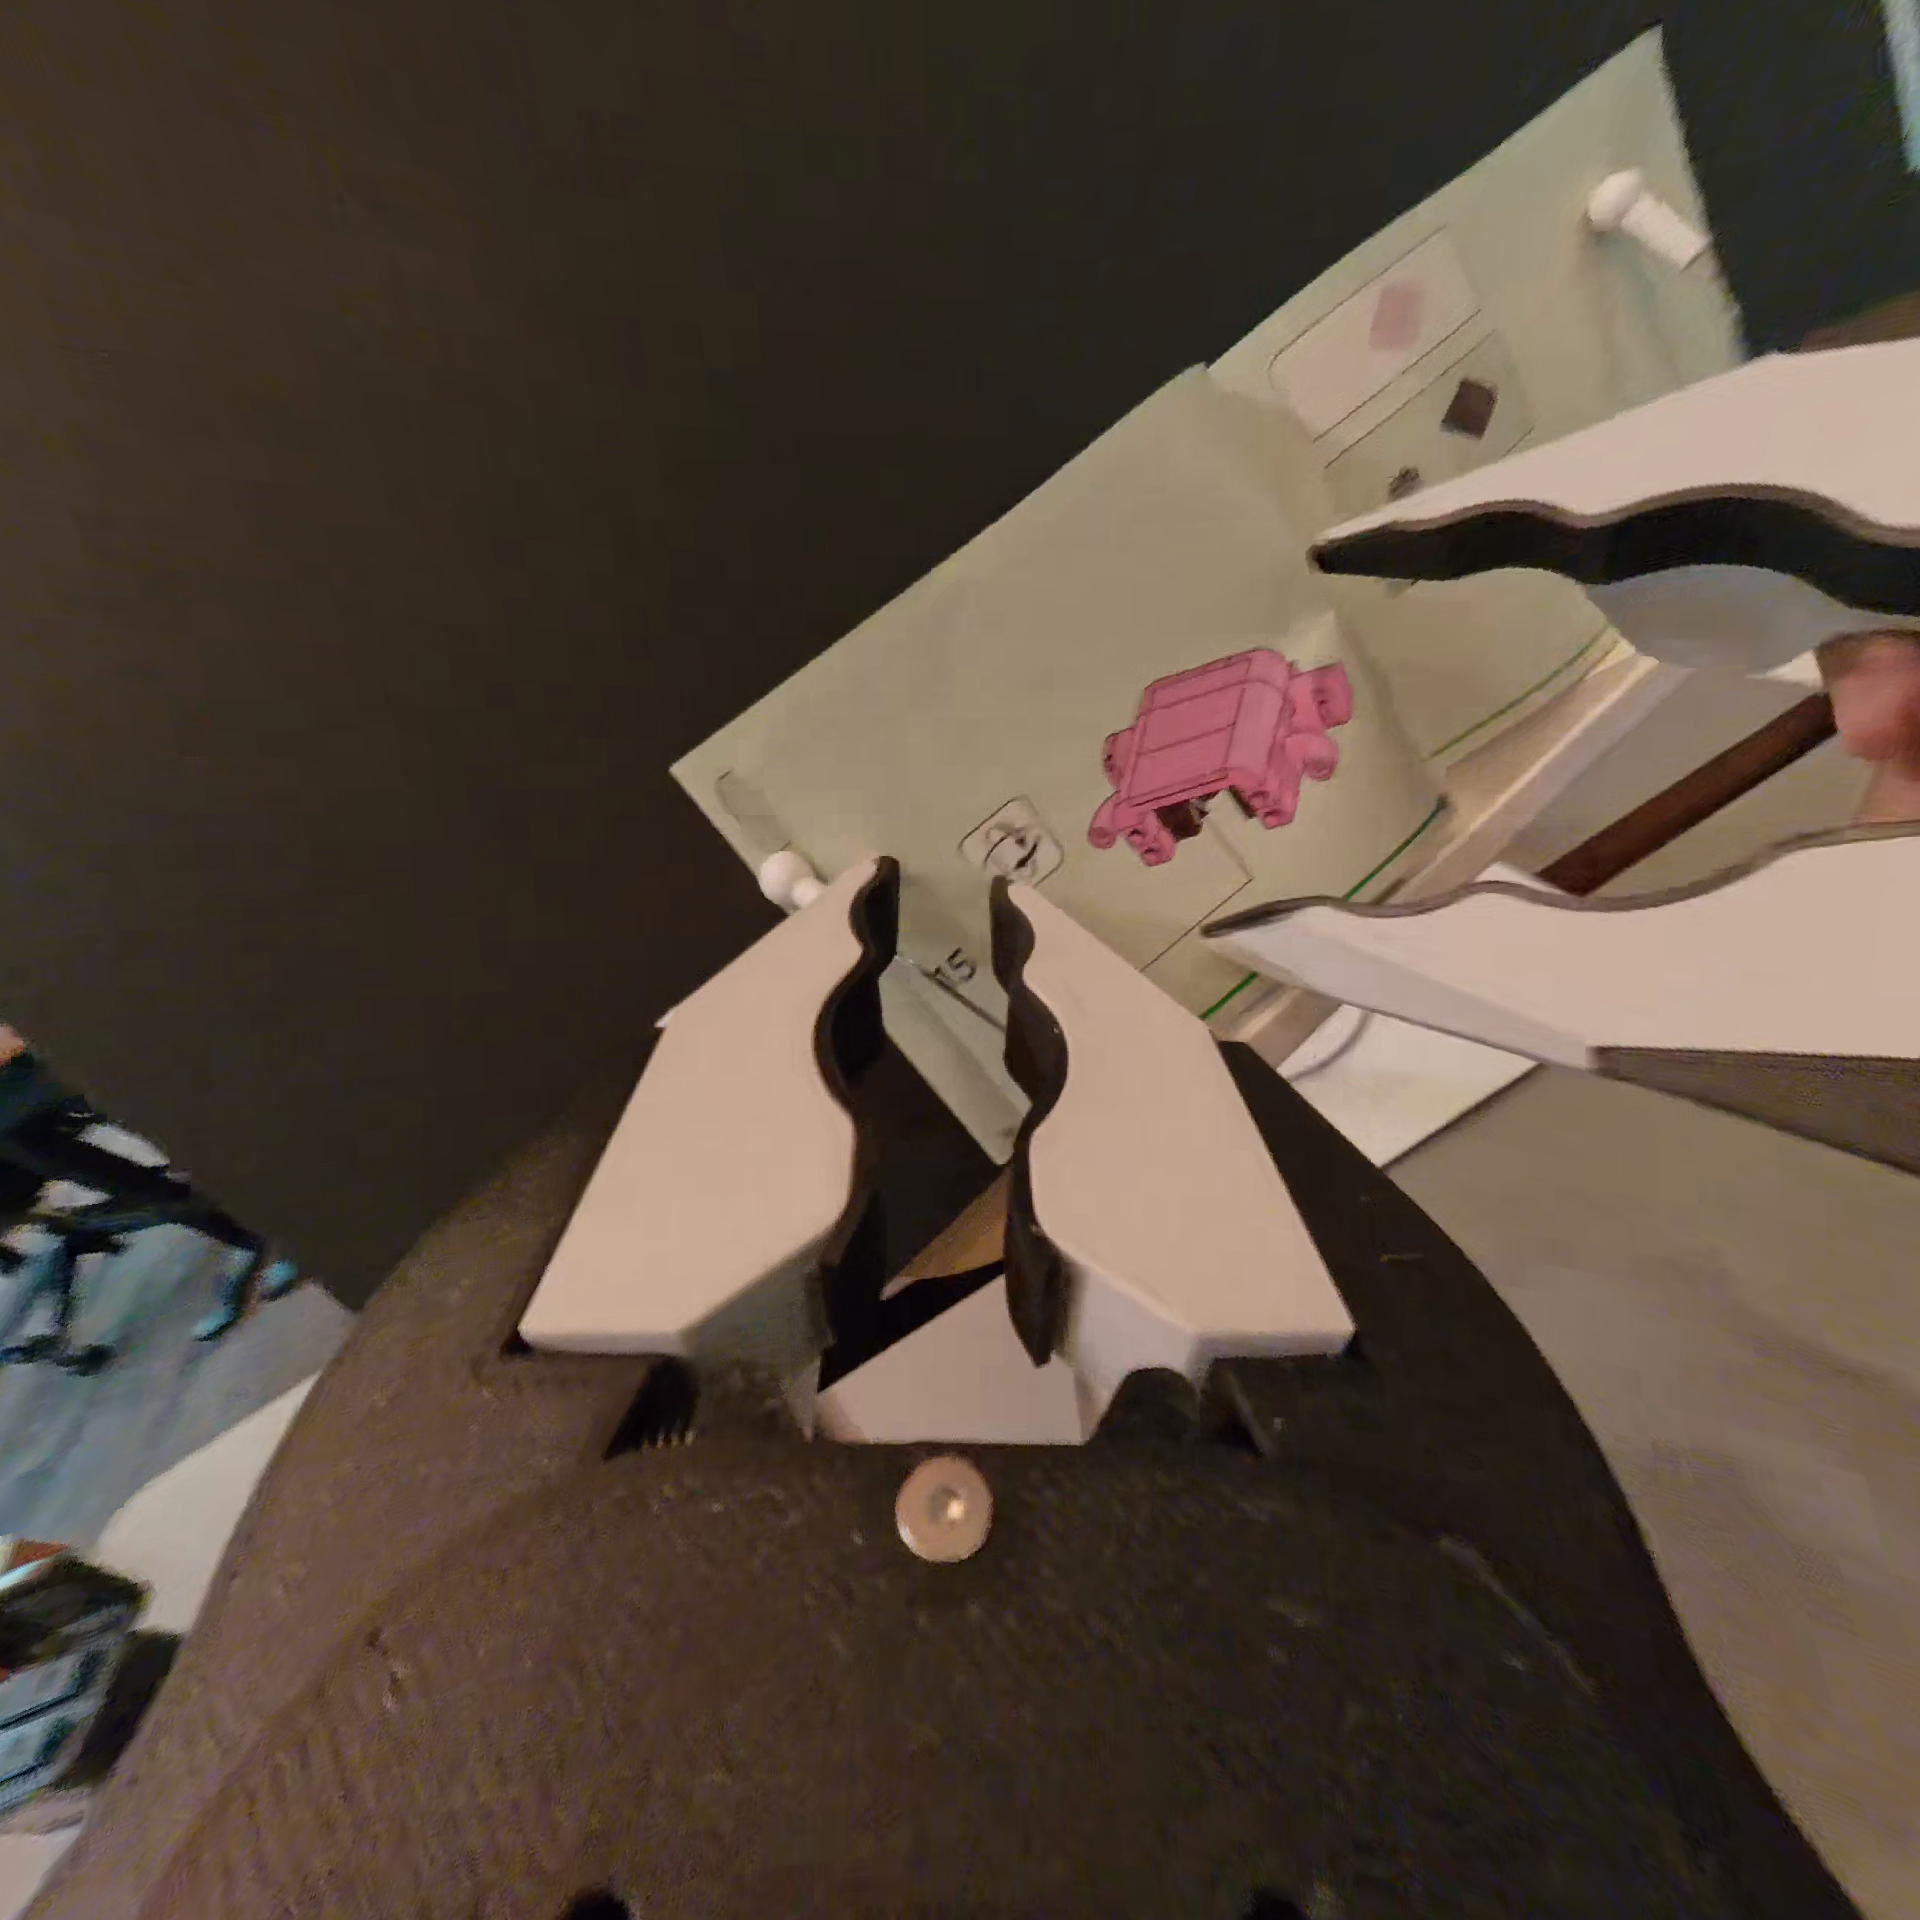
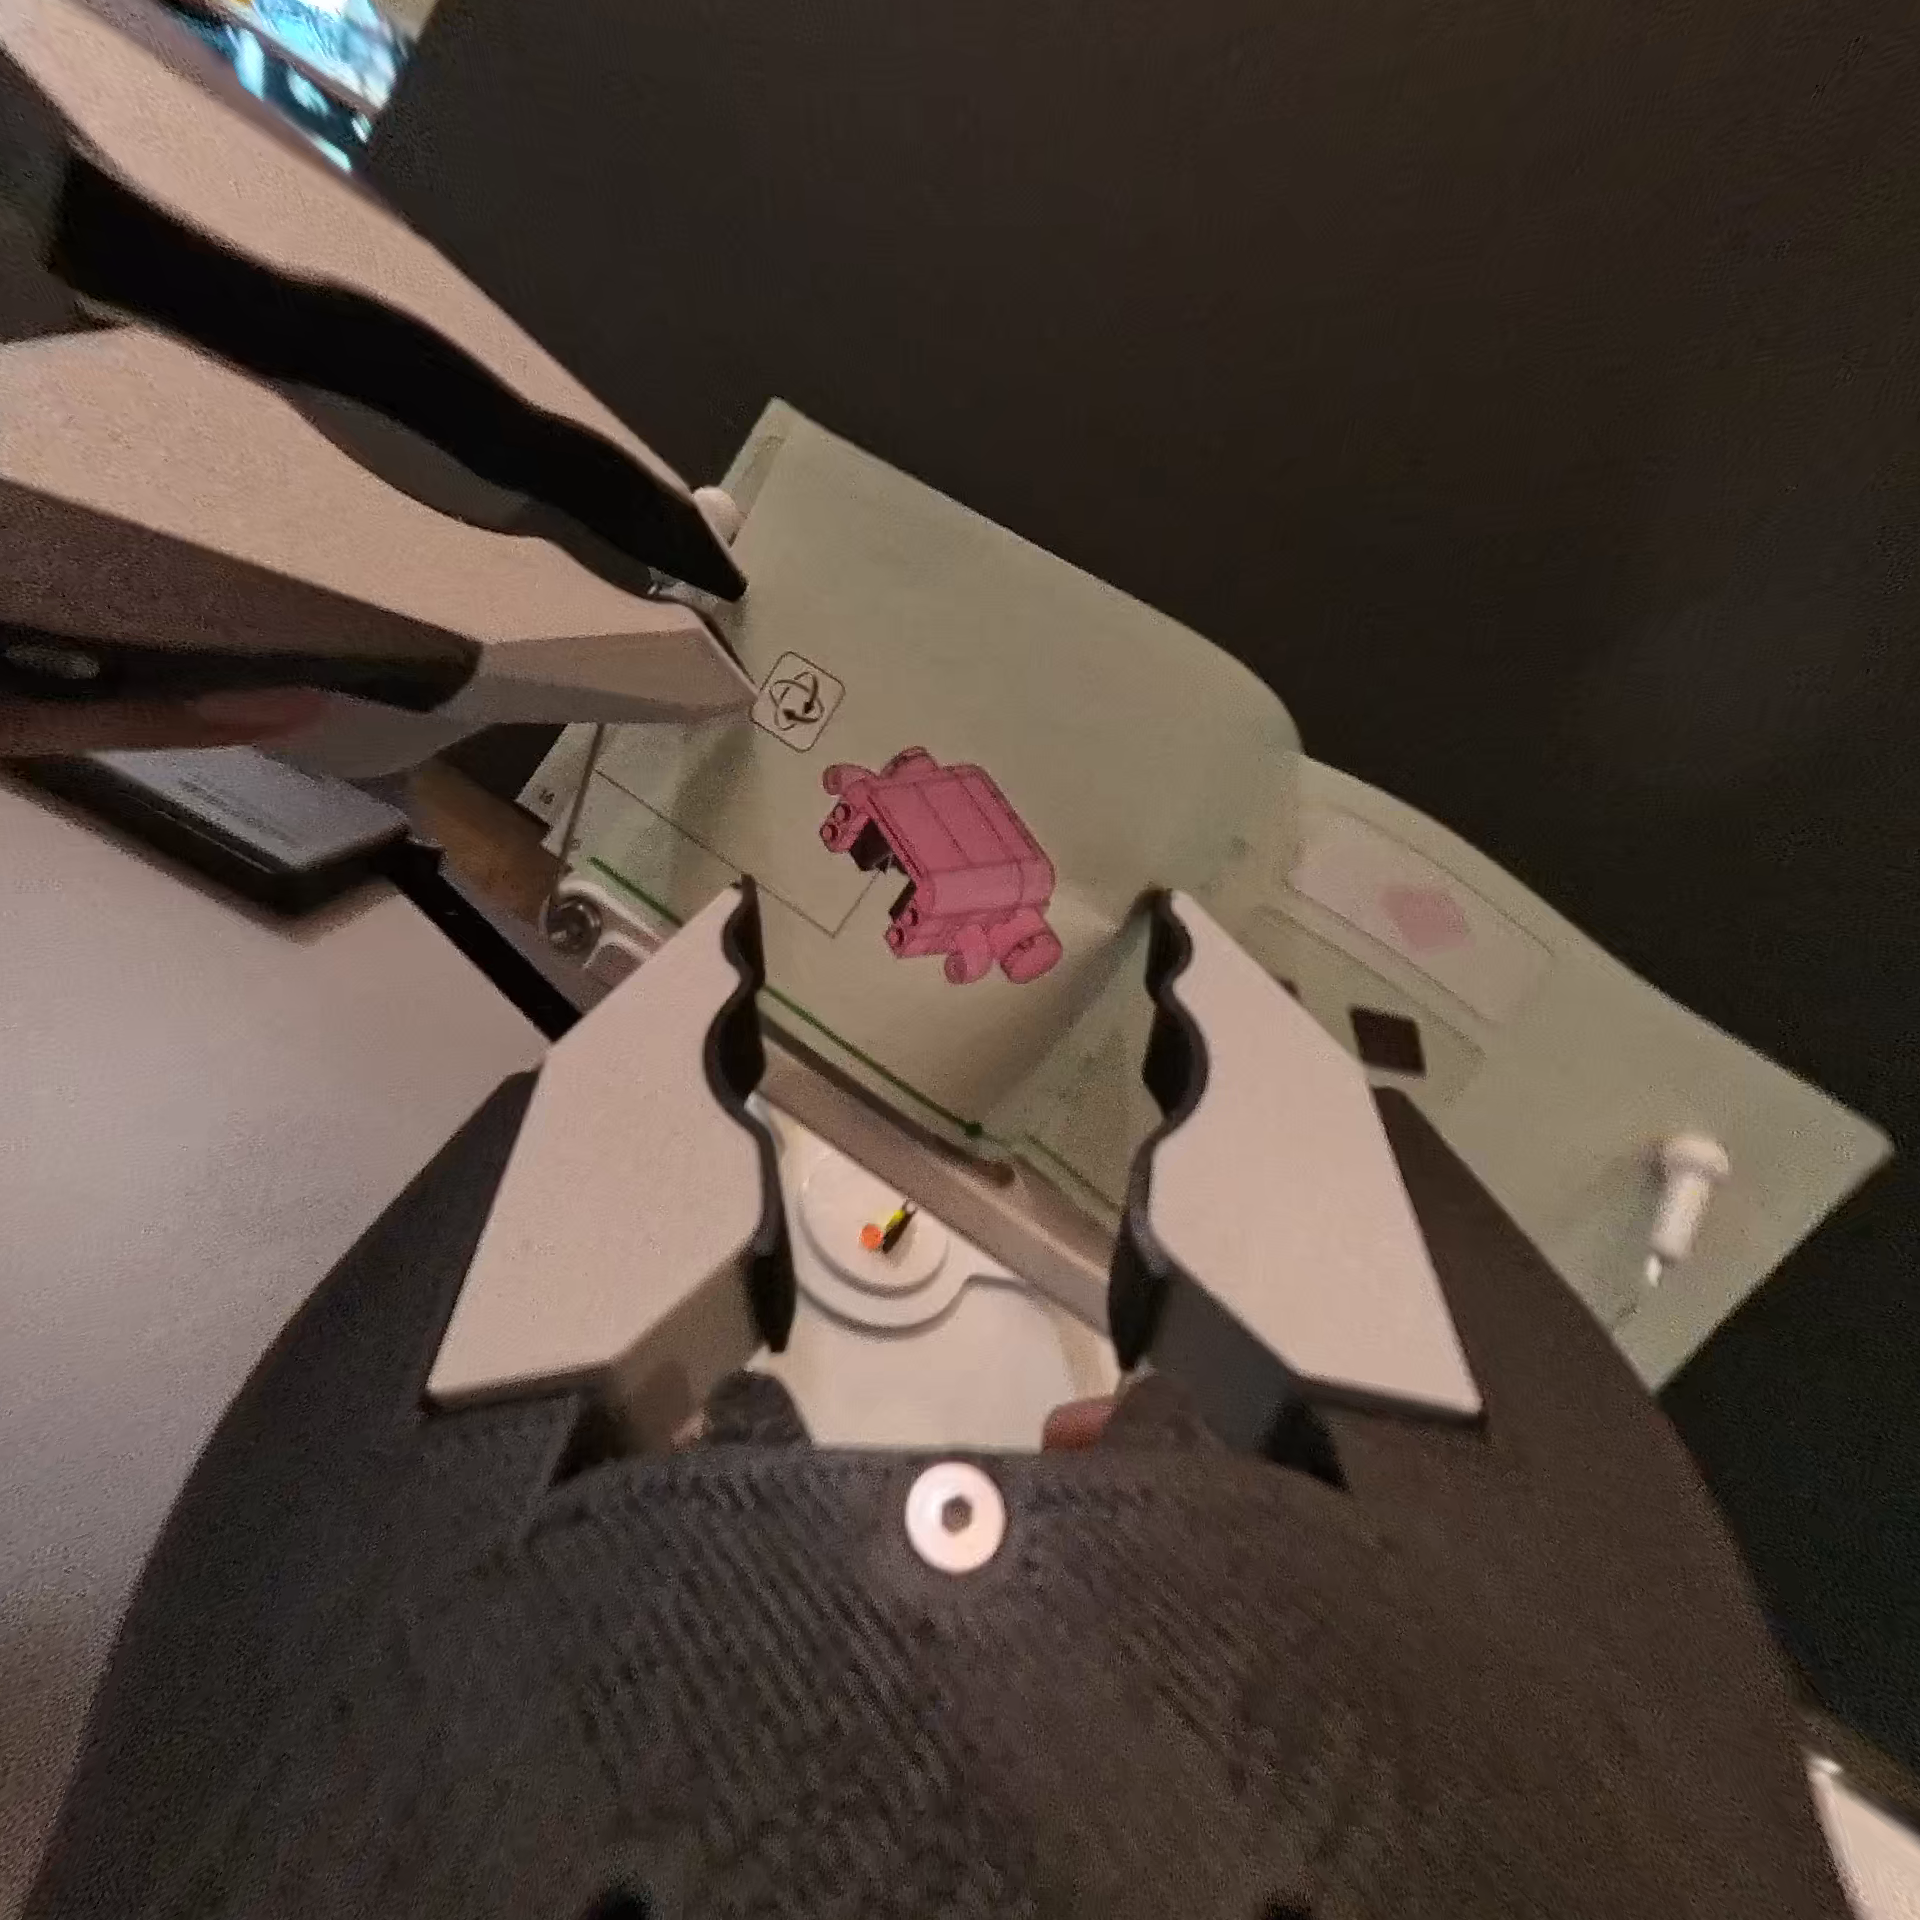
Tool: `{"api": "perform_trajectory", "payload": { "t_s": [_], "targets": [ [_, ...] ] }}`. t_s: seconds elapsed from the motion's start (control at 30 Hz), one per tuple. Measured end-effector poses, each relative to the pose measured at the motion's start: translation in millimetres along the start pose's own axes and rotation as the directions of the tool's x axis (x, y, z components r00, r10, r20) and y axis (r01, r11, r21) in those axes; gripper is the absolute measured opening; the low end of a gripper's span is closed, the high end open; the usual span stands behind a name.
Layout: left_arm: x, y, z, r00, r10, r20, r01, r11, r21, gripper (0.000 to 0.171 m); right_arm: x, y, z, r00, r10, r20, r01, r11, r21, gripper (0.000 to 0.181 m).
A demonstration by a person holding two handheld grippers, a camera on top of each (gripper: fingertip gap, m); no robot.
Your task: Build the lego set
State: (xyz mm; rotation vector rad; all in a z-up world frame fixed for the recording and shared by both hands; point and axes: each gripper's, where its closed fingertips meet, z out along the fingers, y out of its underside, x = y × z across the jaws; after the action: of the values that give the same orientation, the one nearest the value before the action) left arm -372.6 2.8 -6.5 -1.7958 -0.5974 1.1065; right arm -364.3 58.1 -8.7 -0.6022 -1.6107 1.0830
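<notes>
The pale green instruction booklet [image 1: 987, 675] stands open on a holder, and its page shows a pink model drawing [image 1: 1216, 748]. My left gripper [image 1: 943, 883] is at the page's lower left corner. Its jaws are close together with a narrow gap, and the page shows between them. My right gripper [image 1: 1268, 738] is wide open and empty in front of the page. In the right wrist view, the booklet [image 2: 1039, 665] and the drawing [image 2: 945, 862] lie beyond my right gripper [image 2: 951, 914]. My left gripper [image 2: 732, 623] reaches the page corner from the upper left. No loose bricks show.
White pegs [image 1: 1631, 208] [image 2: 1683, 1174] pin the booklet's corners. The holder's white base [image 2: 883, 1247] sits below the page on a white table [image 2: 208, 1039]. A dark wall lies behind. A person's finger [image 1: 1881, 707] shows on the right gripper.
</notes>
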Motion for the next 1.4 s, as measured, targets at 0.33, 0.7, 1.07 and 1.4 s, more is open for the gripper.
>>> {"api": "perform_trajectory", "payload": {
  "t_s": [0.33, 0.7, 1.07, 1.4],
  "targets": [
    [-26, 26, -1, 0.997, -0.069, 0.041, 0.071, 0.997, -0.029, 0.005, -11, 0, 25, 0.991, -0.132, -0.028, 0.132, 0.991, -0.019, 0.000],
    [-30, 25, -4, 0.990, -0.137, 0.023, 0.138, 0.990, -0.015, 0.000, -26, -36, 19, 0.998, -0.011, 0.064, 0.006, 0.996, 0.088, 0.062],
    [-30, 26, -5, 0.989, -0.147, 0.010, 0.147, 0.989, -0.021, 0.000, -23, -22, 39, 0.986, -0.164, -0.020, 0.164, 0.986, 0.024, 0.046],
    [-28, 20, -8, 0.988, -0.151, -0.009, 0.151, 0.989, 0.002, 0.000, -13, -17, 36, 0.989, -0.141, -0.033, 0.142, 0.989, 0.035, 0.003]
  ]
}}
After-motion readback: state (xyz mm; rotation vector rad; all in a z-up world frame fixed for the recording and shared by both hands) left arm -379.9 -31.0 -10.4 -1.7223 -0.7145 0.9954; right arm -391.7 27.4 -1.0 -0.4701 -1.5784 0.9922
